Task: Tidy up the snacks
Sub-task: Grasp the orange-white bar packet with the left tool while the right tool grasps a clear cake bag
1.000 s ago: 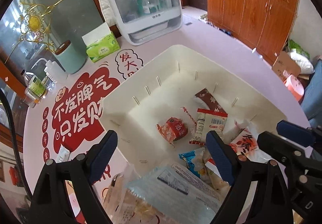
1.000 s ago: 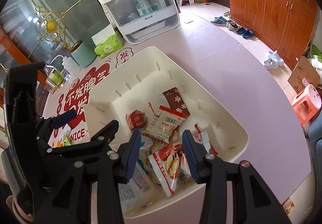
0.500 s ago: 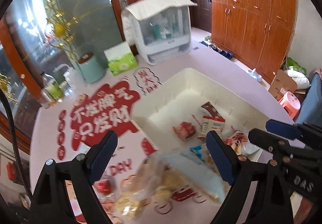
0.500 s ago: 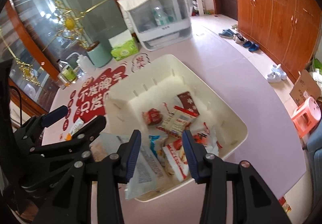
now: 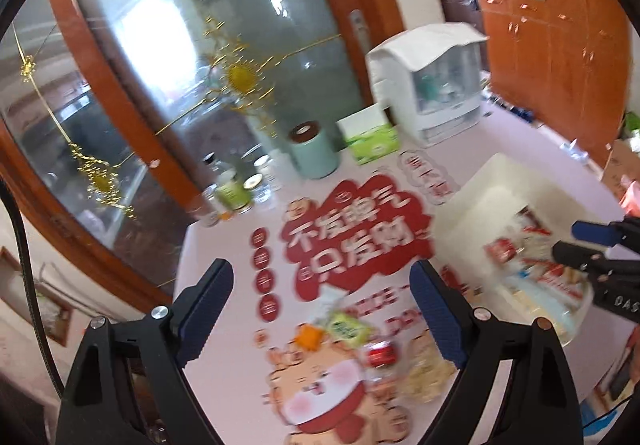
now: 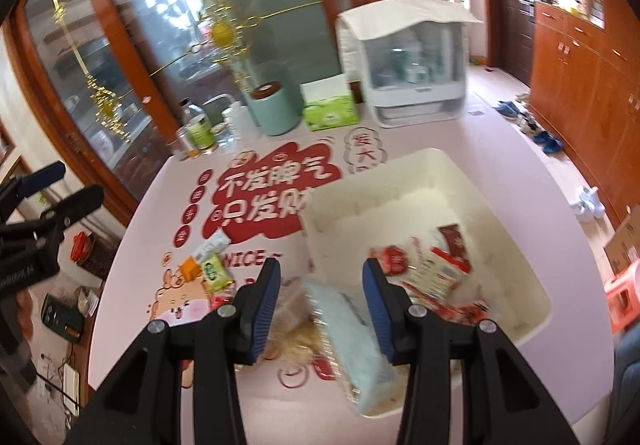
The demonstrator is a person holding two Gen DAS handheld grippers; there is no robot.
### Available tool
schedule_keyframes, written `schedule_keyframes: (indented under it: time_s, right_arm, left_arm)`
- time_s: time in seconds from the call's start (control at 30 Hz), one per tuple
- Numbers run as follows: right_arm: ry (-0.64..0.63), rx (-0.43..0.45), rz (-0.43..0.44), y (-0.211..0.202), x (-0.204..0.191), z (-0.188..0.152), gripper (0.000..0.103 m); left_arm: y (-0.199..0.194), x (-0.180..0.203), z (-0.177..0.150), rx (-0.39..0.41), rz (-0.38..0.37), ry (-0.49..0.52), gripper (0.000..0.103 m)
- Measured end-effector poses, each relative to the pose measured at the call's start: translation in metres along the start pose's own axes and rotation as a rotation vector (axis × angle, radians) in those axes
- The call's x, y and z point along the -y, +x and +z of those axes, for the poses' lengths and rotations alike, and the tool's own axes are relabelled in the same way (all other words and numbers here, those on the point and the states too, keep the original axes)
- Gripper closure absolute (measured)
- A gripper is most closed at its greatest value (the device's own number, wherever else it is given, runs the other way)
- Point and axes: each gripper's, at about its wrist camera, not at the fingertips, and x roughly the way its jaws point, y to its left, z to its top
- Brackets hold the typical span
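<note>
Change: both our grippers have lifted and drawn back from the white bin since a second ago; more of the table mat and the glass door now shows.
Left gripper: we hold its jaws wide apart with nothing between them, above the mat and well to the left of the bin.
Right gripper: jaws partly apart, pads pressing on nothing; it hovers over the bin's near left corner.
Pale blue packet: lies across the bin's near left rim, below the right gripper.
Snacks in bin: a red-and-white packet, a small red one and a dark red bar lie toward the near side; blurred.
Loose snacks: a green-and-yellow packet, an orange one and a clear bag of pale biscuits sit on the mat left of the bin.
Red mat: just left of the bin.
Beyond the bin: tissue box, mint canister, white cabinet.
</note>
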Motion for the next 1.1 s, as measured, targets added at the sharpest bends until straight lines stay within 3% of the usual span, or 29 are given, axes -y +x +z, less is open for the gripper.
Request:
schedule_keyframes:
  time_s: [0.23,0.63,0.83,0.97,1.1]
  right_arm:
    - [-0.007,-0.075,0.061,0.030,-0.032,0.001,0.060]
    - [0.178,-0.269,0.045,0.089,-0.034,-0.031,0.060]
    - [0.250,-0.340,-0.009,0.120,-0.037,-0.046,0.060]
    - [0.282,-0.358,-0.065,0.135,-0.036,-0.050,0.060]
    - [0.312,-0.373,-0.101,0.148,-0.033,-0.051,0.060]
  left_arm:
    - [0.035,-0.037,-0.014,-0.088,0.023,0.067,0.014]
    - [0.155,-0.039,-0.047,-0.218,-0.111,0.328,0.014]
    - [0.248,-0.038,-0.071,-0.322,-0.204,0.332,0.014]
    - [0.304,-0.034,-0.100,-0.436,-0.268,0.341,0.030]
    - [0.333,-0.032,-0.120,-0.495,-0.318,0.330,0.030]
